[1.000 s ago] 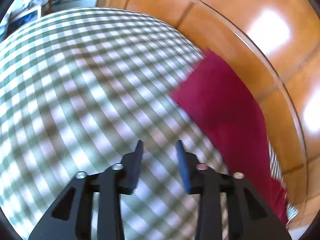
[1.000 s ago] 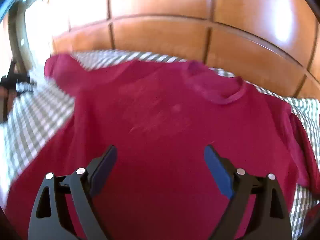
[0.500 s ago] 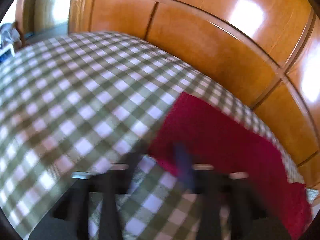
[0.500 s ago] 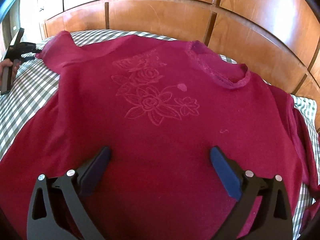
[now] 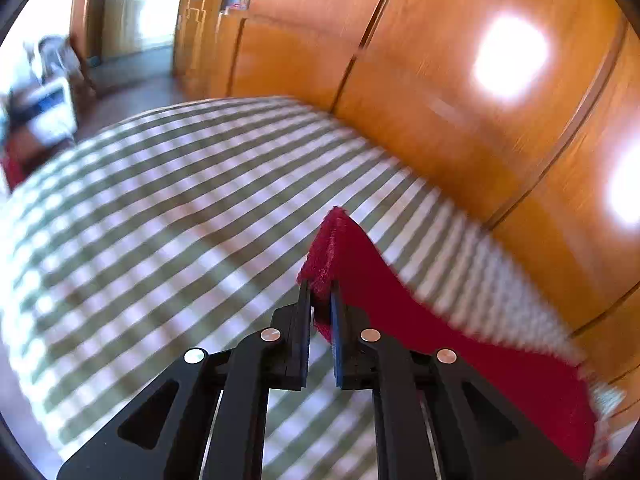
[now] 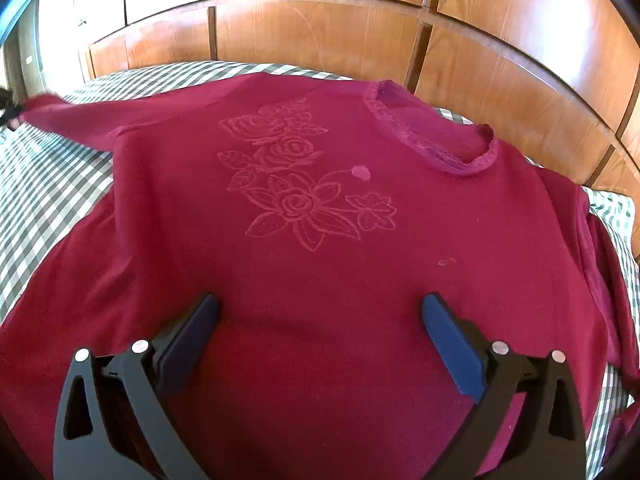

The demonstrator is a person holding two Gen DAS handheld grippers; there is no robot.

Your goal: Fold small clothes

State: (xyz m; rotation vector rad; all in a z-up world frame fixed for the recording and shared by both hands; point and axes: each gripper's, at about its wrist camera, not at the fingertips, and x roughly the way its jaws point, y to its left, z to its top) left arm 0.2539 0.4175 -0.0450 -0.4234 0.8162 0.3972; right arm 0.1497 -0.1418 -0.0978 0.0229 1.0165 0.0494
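A dark red sweater [image 6: 320,272] with a stitched rose pattern [image 6: 296,184] lies face up on the green-and-white checked bed cover [image 6: 52,184], collar [image 6: 432,136] toward the headboard. My right gripper [image 6: 320,320] is open and empty, low over the sweater's lower front. My left gripper [image 5: 320,300] is shut on the cuff of the sweater's left sleeve [image 5: 332,244] and holds it off the cover. In the right wrist view that sleeve [image 6: 80,116] stretches out to the far left, where the left gripper [image 6: 6,110] shows at the edge.
A wooden panelled headboard [image 6: 320,36] runs along the far side of the bed. The other sleeve [image 6: 604,264] lies bunched along the sweater's right side. A doorway and room furniture [image 5: 48,92] show beyond the bed's far left end.
My left gripper reached the sleeve cuff, closed on it and lifted it; the sleeve is now stretched out to the left. My right gripper stayed open over the sweater.
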